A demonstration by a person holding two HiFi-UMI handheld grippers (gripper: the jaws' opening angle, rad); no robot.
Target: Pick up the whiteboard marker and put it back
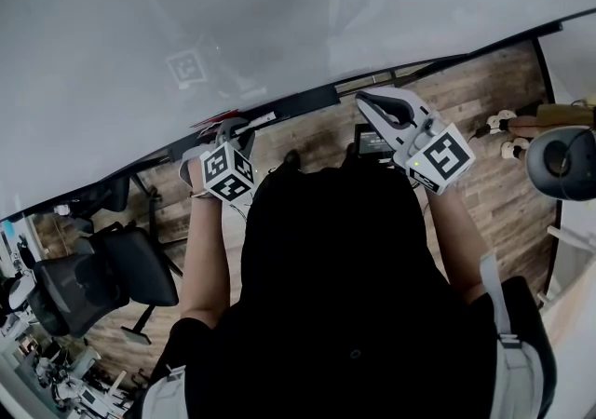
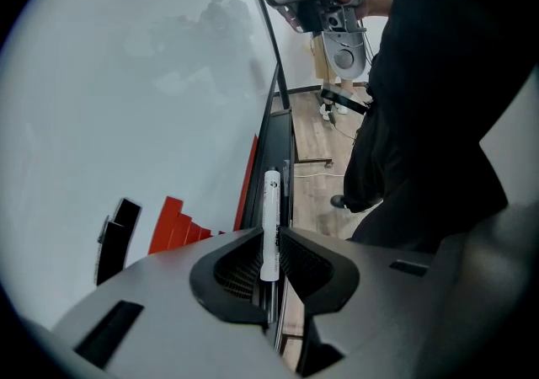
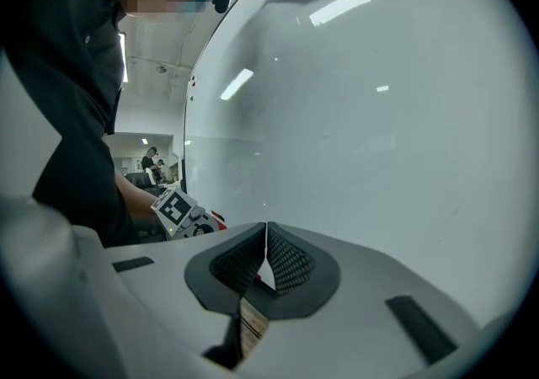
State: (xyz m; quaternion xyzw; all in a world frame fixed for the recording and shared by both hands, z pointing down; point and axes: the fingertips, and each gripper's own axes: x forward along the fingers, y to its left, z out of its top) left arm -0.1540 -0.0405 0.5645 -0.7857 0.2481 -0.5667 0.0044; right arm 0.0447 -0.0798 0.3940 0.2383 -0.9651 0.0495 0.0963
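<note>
Marker (image 2: 271, 200), pinched in the left tongs (image 2: 269, 234), hangs over the black tray (image 2: 280, 141) under the whiteboard (image 2: 126, 74), while the right tongs (image 3: 266, 238) are closed on nothing; putting back seems under way, calling next for lowering it onto the tray, then letting go.

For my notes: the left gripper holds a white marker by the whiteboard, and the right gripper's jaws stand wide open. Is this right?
No: the right gripper view shows the right gripper with jaws together, nothing between them. The left gripper does hold the white marker by the whiteboard.
</note>
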